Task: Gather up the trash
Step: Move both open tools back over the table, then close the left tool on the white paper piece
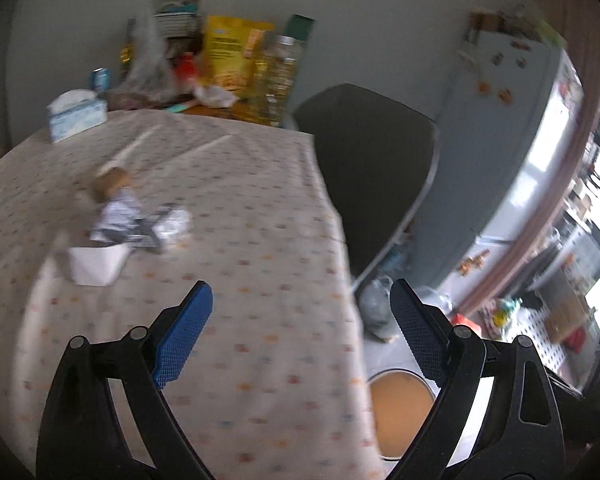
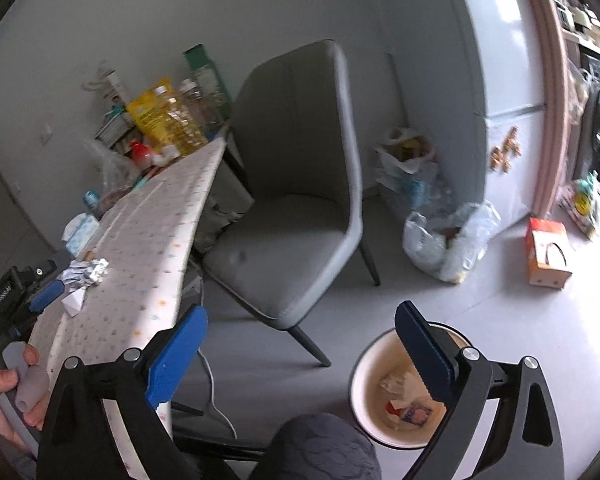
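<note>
Right wrist view records the right gripper (image 2: 300,334) with its jaws wide apart and nothing between them, poised above the floor at the lower centre of the frame. At the lower right stands the round waste bin (image 2: 358,376), its rim cream and dark-edged; scraps of paper and a printed wrapper (image 2: 406,402) already lie in its bottom. That part of the collection is judged done.

Left wrist view shows the left gripper (image 1: 302,320), jaws likewise spread and empty, held over the near edge of the table (image 1: 260,240) with its patterned cloth. The same bin appears at the lower centre-right of that frame, just beside the table edge and below it.

Outstanding items remain on the cloth at the left of the left wrist frame: a crumpled foil wrapper (image 1: 172,222), a crumpled greyish paper (image 1: 120,216) touching it, a brown scrap (image 1: 112,182) just behind, and a small folded white paper (image 1: 96,266) in front. The frame is blurred, so finer identification is not possible. These lie well apart from the left gripper's pads.

A tissue box (image 1: 76,114) and groceries, among them a cooking-oil bottle (image 1: 278,76), occupy the upper left and are judged not to be trash. A grey chair (image 2: 292,184) stands beside the table.

Assessment: task partly complete; the table cluster awaits pickup and transfer to the bin.
</note>
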`<state>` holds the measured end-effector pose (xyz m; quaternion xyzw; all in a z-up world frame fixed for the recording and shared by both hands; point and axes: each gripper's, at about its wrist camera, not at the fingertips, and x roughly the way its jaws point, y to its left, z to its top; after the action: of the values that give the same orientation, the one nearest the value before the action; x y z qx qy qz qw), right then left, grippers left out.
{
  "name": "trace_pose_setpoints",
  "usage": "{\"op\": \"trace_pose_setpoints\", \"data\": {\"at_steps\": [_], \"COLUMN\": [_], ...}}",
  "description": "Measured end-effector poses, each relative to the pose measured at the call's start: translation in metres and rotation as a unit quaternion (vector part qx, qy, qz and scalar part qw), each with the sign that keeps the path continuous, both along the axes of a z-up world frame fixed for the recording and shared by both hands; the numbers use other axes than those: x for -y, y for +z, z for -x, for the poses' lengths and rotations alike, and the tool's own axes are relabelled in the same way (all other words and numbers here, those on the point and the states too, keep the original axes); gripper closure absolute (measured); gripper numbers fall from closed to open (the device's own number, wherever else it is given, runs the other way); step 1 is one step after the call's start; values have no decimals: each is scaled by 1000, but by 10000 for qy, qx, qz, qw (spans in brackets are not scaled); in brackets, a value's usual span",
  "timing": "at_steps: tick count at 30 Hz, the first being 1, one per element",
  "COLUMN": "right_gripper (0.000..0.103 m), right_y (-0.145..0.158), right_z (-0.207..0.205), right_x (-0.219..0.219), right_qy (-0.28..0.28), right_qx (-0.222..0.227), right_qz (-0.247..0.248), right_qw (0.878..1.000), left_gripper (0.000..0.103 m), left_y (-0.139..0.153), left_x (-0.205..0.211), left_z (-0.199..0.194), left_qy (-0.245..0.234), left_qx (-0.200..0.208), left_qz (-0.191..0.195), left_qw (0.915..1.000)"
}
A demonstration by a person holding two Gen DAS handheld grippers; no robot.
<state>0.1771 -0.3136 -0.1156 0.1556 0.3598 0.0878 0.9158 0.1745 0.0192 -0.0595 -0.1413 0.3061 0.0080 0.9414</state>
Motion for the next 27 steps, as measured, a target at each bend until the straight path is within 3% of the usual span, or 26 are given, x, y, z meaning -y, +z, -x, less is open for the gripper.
{"op": "trace_pose_setpoints", "data": {"at_steps": [16, 27], "right_gripper": [9, 8], "right_y": [22, 34], "right_z": [-17, -29], "right_x": [-89, -144], "right_qy": [718, 1089], "right_qx": [94, 90], "right_qz": [240, 470], "right_qw": [9971, 9929], "left_gripper": [14, 14], "left_y": [-28, -51], "left_x": [-114, -134], "left_z": [10, -27], "left_qy": [1043, 1530], "left_qx": [-289, -833], "left_qz": [27, -233], "left_qw": [9941, 9844]}}
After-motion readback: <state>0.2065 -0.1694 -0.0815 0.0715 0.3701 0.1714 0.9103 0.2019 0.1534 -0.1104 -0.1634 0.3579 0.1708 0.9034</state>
